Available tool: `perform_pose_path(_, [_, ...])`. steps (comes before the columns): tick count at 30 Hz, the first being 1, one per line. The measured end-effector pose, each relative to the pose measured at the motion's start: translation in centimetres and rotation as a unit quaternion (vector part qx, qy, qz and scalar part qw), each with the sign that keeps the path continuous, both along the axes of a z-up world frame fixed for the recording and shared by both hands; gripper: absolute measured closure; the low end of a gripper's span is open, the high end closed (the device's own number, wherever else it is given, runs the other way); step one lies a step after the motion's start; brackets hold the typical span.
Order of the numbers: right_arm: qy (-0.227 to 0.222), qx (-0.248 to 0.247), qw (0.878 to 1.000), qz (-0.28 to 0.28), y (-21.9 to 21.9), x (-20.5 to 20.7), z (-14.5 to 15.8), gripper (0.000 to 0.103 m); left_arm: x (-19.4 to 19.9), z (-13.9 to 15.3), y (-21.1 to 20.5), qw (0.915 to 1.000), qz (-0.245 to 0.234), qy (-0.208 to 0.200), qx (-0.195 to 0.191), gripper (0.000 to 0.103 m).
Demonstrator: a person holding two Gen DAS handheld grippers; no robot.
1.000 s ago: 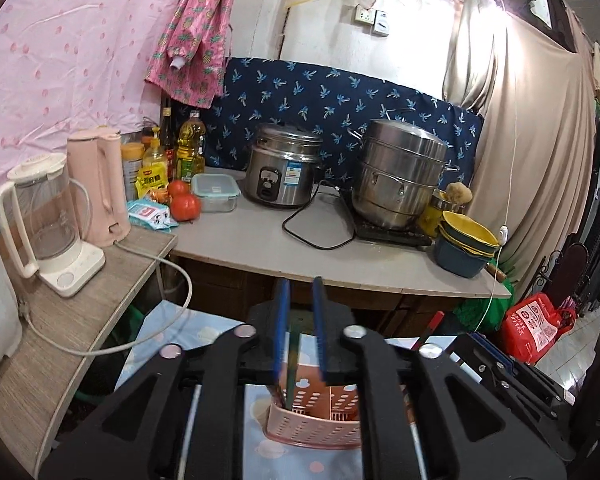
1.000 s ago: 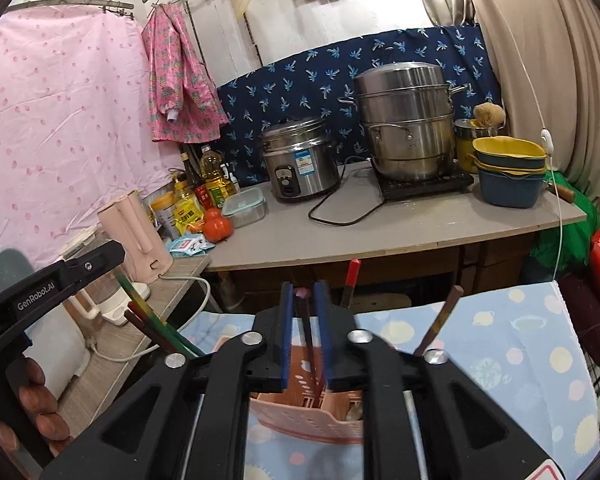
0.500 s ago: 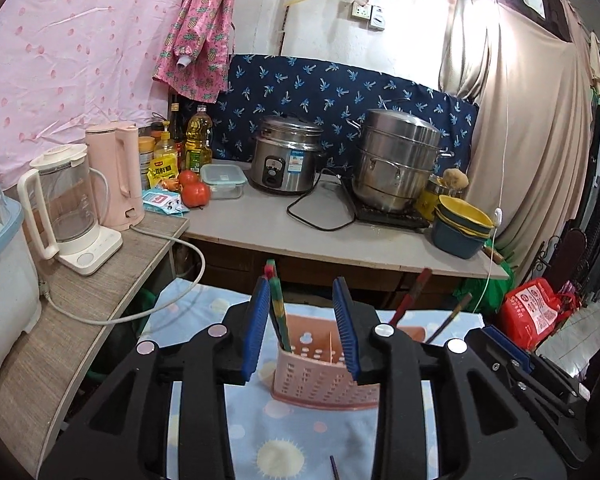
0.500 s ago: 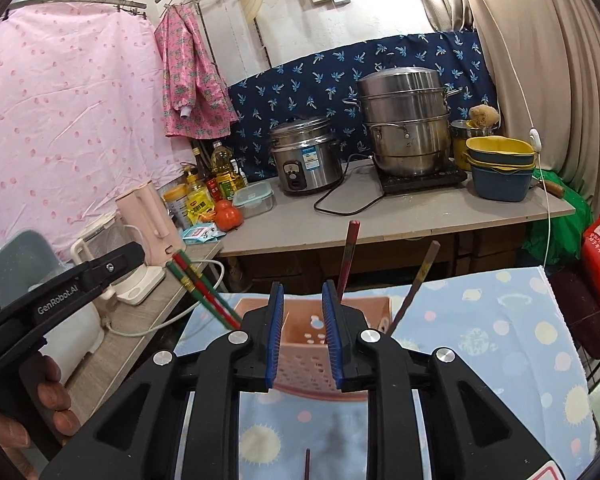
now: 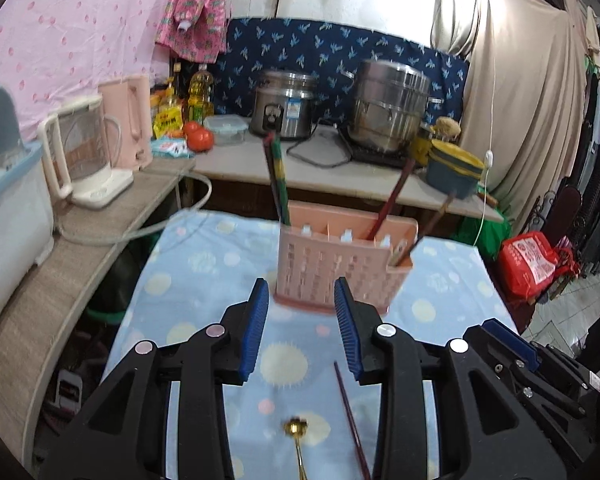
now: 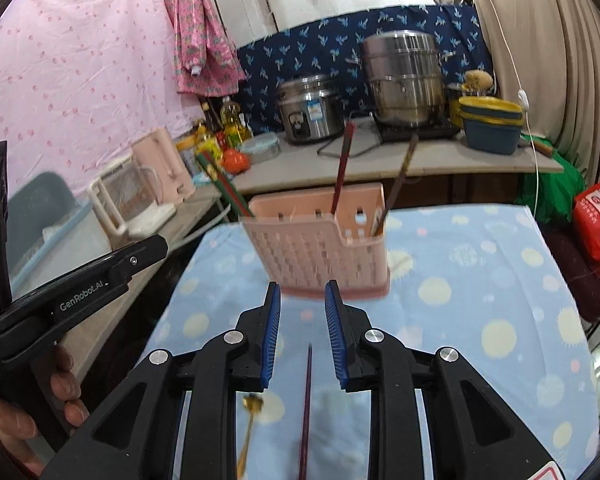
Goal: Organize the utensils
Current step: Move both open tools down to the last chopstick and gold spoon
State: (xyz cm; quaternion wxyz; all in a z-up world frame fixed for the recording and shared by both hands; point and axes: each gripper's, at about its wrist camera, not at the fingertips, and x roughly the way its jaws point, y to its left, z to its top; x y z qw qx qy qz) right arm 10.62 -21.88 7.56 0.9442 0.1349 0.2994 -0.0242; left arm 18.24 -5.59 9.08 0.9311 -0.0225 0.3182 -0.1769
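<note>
Both empty grippers, left gripper (image 5: 301, 330) and right gripper (image 6: 300, 334), gape before the pink caddy (image 5: 340, 262).

left wrist: faces pink caddy (image 5: 342, 258), near | right wrist: same, slightly blurred | shared: caddy, counter (image 6: 400, 160)

Counter, covered in pale blue dotted cloth (image 5: 204, 264)

Far centre: pink slotted utensil basket (image 5: 340, 264), standing upright on the cloth. Near centre: one dark chopstick (image 5: 350, 412) lying flat, and just left of it a gold-coloured spoon (image 5: 297, 432), close beside but apart.
</note>
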Motion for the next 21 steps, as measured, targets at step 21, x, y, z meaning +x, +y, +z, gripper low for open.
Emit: perform_pose_path(21, [0.144,0.002,0.989,0.032,4.5,-9.1,-13.2,0.080,-9.2,-14.6,2.1,0.9861,-0.001,0.158,0.053,0.070])
